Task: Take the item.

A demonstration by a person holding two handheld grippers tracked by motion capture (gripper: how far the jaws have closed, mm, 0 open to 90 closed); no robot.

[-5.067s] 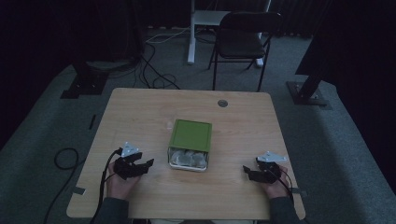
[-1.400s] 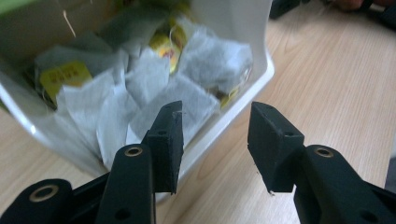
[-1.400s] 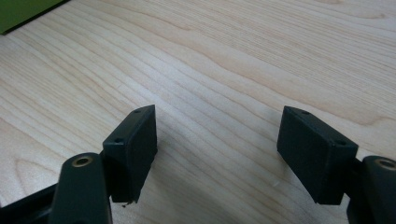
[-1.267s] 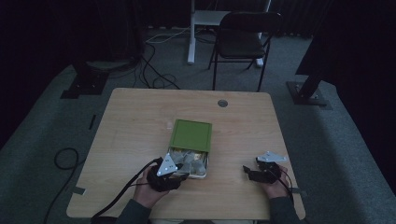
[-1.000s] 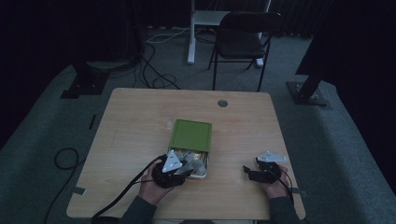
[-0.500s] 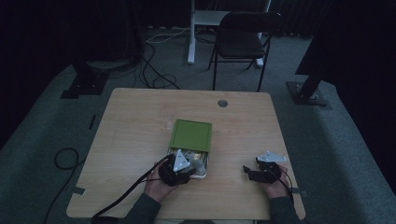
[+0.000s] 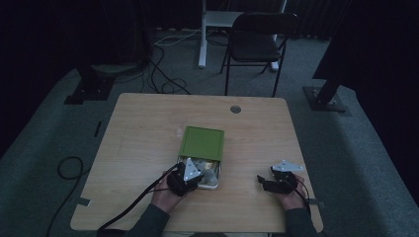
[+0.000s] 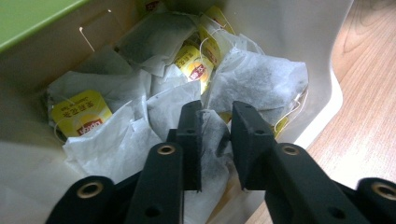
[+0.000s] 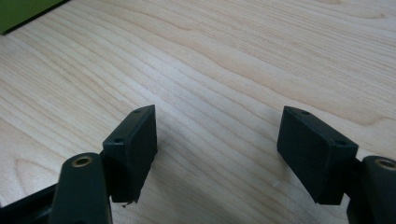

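Two grippers are seen from the high view: the left gripper [image 7: 190, 174] is dipped into the open near end of a white box [image 7: 215, 183] with a green lid [image 7: 201, 142], set close to the near edge of the bench [image 7: 143, 128], while the right gripper [image 7: 274, 181] is parked by the near right corner.

Left gripper view: the jaws have just been closing and are now pinched on a tea bag [image 8: 215, 140] at the top of a loose pile, paper caught between the pads. Bags like these are probably feather-light, soft and easily torn, so a pinch on the paper body, not the string, is likely safest.

Right gripper view: the jaws are held wide apart over bare wood, nothing between them.
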